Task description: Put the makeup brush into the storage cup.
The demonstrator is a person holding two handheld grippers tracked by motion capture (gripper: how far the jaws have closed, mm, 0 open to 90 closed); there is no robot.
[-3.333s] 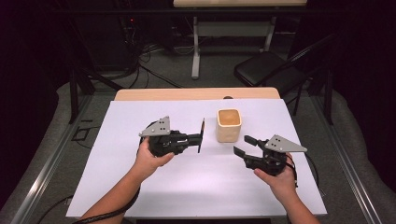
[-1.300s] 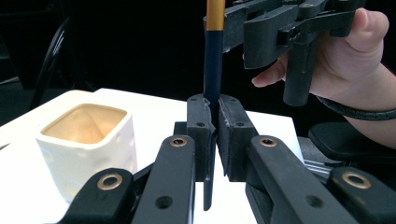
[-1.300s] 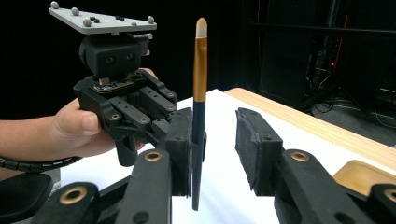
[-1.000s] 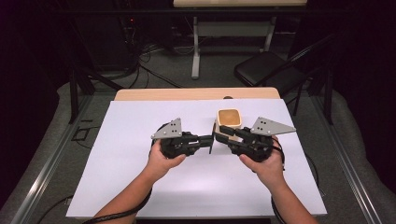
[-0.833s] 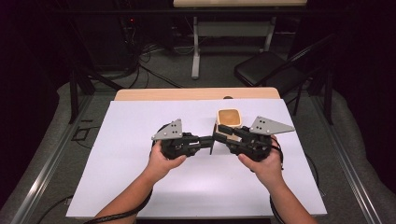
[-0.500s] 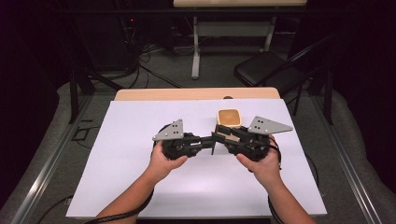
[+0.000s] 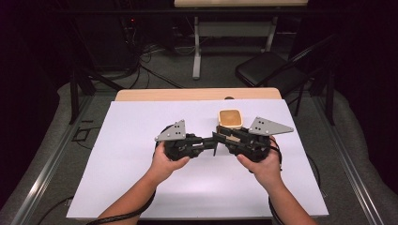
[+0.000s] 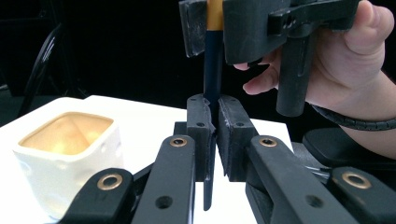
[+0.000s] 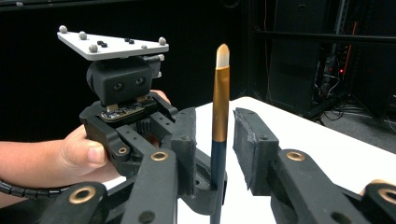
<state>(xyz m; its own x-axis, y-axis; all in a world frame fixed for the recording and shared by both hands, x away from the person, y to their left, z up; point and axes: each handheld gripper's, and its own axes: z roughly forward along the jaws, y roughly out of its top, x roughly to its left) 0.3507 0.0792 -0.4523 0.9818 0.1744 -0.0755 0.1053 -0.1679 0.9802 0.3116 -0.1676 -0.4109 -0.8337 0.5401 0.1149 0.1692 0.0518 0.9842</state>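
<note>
Left hand-held gripper (image 8: 211, 140) clamped on brush (image 9: 219, 121), right hand-held gripper (image 9: 215, 154) jaws apart around it

Left gripper (image 7: 210, 141) and right gripper (image 7: 220, 137) are meeting tip to tip at mid-table. Left jaws are pressing together; right jaws are standing apart. Both forearms are angling inward.

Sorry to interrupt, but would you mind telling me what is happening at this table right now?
A person holds a gripper in each hand above the white table. The left gripper is shut on a thin paintbrush, held upright. The right gripper has its jaws open around the brush's gold ferrule, not clamped. It looks like a handover between grippers. A small cream cup stands just beyond them.
</note>
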